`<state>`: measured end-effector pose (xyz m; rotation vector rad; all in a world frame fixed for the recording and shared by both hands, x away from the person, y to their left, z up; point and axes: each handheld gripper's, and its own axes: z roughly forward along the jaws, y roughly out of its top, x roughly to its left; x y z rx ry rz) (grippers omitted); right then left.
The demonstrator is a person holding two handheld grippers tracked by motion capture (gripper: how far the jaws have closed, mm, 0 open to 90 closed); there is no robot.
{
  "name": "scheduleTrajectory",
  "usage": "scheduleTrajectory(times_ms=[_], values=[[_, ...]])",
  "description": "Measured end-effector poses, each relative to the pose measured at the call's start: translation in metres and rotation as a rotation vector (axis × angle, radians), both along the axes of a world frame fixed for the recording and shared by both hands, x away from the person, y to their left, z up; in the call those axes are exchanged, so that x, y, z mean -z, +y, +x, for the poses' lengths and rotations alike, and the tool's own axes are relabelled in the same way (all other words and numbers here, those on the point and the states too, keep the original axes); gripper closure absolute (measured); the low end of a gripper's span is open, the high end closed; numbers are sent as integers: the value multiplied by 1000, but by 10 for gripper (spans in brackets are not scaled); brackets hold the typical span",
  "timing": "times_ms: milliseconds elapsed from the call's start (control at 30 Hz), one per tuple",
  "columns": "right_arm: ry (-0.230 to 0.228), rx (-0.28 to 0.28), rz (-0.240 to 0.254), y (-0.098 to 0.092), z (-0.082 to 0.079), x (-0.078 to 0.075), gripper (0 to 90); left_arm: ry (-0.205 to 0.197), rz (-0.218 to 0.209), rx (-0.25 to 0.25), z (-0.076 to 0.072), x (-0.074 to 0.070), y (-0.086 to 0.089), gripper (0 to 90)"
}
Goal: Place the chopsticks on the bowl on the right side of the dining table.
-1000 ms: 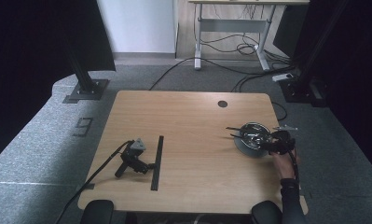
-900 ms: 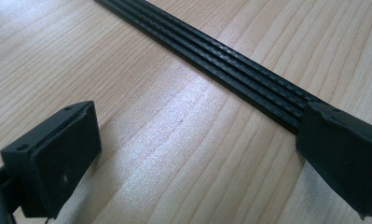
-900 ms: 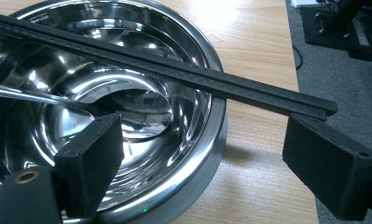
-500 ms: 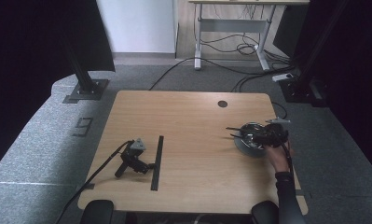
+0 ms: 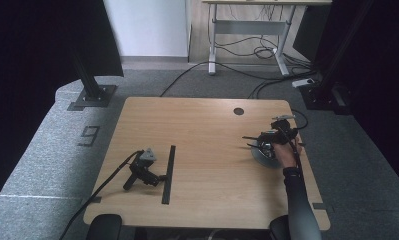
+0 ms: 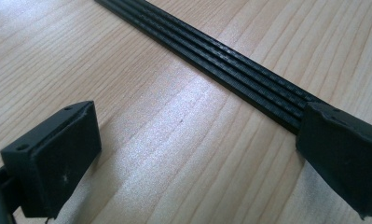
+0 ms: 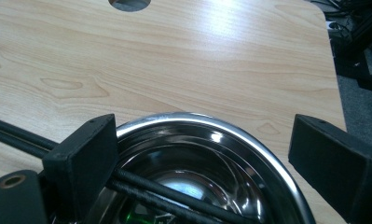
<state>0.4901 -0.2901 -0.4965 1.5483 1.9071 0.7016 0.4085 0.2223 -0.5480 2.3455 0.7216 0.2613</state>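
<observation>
One steel bowl [image 5: 265, 152], one black strip [image 5: 168, 173], two grippers, one table [image 5: 207, 125].

Lab / recording rig — not a home.
Bare wooden table [image 5: 202, 130] with cable hole [image 5: 238, 111], black curtains [image 5: 32, 60] on both sides, grey carpet [image 5: 47, 150], loose cables [image 5: 257, 50] under a height-adjustable desk [image 5: 252, 25] — camera stand base [image 5: 92, 95].
</observation>
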Motion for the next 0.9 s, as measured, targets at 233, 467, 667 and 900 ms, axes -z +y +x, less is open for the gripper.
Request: scheduleTrajectory(times_ms=[233, 467, 667, 900], values=[[20, 5, -11, 1, 5, 6, 80, 0, 0, 0, 0, 0, 0, 0], [32, -1, -16, 0, 4, 5, 78, 0, 1, 0, 0, 0, 0, 0], [13, -10, -6, -1, 0, -1, 77, 0, 0, 0, 0, 0, 0, 0], [13, -3, -6, -5, -1, -2, 77, 0, 0, 0, 0, 0, 0, 0]])
